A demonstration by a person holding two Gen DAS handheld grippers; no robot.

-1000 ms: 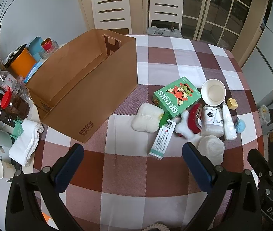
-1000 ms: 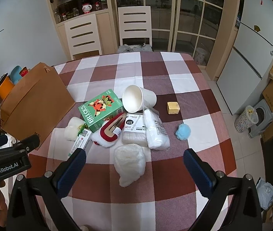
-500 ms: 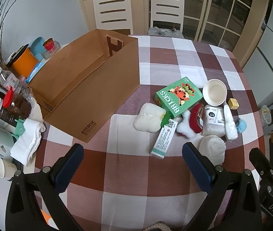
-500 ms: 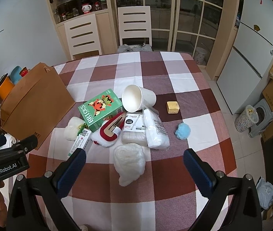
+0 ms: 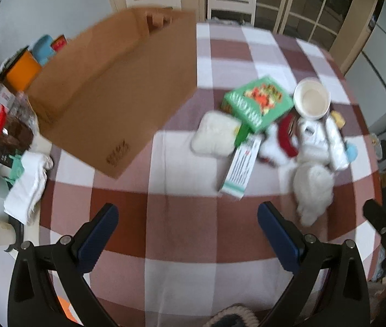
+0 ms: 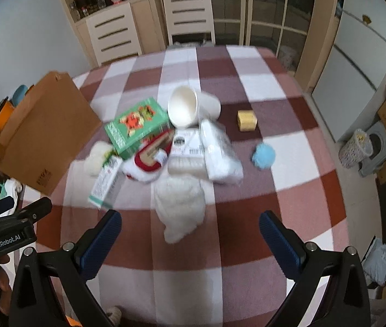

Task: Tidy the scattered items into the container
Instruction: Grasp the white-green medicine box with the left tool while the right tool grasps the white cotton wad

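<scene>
Trouble is the pile: the fluffy white cloth [image 6: 179, 204] touches its neighbours, so the right gripper [image 6: 190, 241], spread wide and empty like the left gripper [image 5: 187, 229], could drag them along. Items sit mid-counter, with the open brown cardboard box [image 5: 116, 81] well to their left. Writing's blurred; only "GenRobot.AI" on the left gripper is readable.
</scene>
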